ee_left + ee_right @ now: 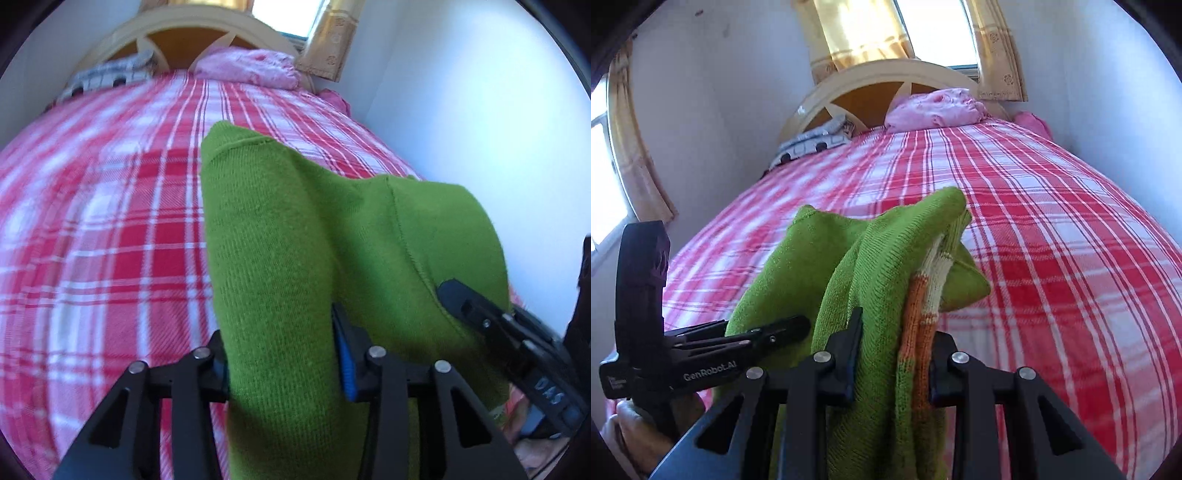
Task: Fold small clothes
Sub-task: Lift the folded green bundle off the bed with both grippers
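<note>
surface: red plaid bed [1052, 258] | room: white walls, curtained window [934, 29] | both tools clamp green garment [879, 266]

Green knit garment [871, 258] – orange-and-cream stripes – red-and-white plaid bedspread [1052, 221]

A green knit garment [295, 258], with an orange-and-cream striped band at one edge, hangs bunched and folded lengthwise, pinched between both tongs, its far end draping forward beyond them over the bed.
</note>
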`<action>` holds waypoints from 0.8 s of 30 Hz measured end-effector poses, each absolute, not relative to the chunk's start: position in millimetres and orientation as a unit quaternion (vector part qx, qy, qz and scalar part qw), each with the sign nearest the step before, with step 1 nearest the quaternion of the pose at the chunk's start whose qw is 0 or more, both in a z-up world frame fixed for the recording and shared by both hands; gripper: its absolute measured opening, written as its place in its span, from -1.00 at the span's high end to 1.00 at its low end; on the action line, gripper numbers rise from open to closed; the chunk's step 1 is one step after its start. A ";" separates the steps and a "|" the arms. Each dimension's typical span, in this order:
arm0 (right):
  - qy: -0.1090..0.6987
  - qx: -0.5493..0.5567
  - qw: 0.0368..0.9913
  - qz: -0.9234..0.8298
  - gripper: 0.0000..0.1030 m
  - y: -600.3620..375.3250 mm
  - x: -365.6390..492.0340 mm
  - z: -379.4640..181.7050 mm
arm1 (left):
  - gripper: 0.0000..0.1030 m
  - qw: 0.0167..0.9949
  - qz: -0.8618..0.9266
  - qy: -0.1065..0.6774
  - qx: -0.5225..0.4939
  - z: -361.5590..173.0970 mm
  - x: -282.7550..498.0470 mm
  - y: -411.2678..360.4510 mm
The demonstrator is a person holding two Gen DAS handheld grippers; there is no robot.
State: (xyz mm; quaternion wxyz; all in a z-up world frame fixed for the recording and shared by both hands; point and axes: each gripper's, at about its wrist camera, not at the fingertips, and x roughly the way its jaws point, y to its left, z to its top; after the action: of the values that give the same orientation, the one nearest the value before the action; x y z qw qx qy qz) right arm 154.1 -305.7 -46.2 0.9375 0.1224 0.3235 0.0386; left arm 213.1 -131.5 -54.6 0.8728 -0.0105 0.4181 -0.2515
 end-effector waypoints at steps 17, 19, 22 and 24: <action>0.310 0.181 0.933 0.029 0.45 -239.4 19.1 -42.0 | 0.15 0.878 -0.233 0.416 0.052 -44.3 112.9 -90.8; 0.307 0.184 0.933 0.020 0.45 -236.7 3.9 -42.5 | 0.15 0.876 -0.238 0.416 0.054 -44.9 104.2 -90.5; 0.302 0.182 0.936 0.008 0.45 -236.2 -15.9 -40.7 | 0.15 0.875 -0.249 0.412 0.053 -43.2 91.6 -91.4; 0.299 0.181 0.937 0.001 0.45 -236.3 -26.9 -38.2 | 0.15 0.874 -0.258 0.408 0.054 -41.5 84.4 -94.5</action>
State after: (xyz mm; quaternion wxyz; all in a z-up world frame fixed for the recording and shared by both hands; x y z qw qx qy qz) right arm -26.9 -236.3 -38.2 0.9368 0.1814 0.2993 0.0014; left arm 84.4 -94.5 -41.5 0.8743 0.0541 0.4076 -0.2579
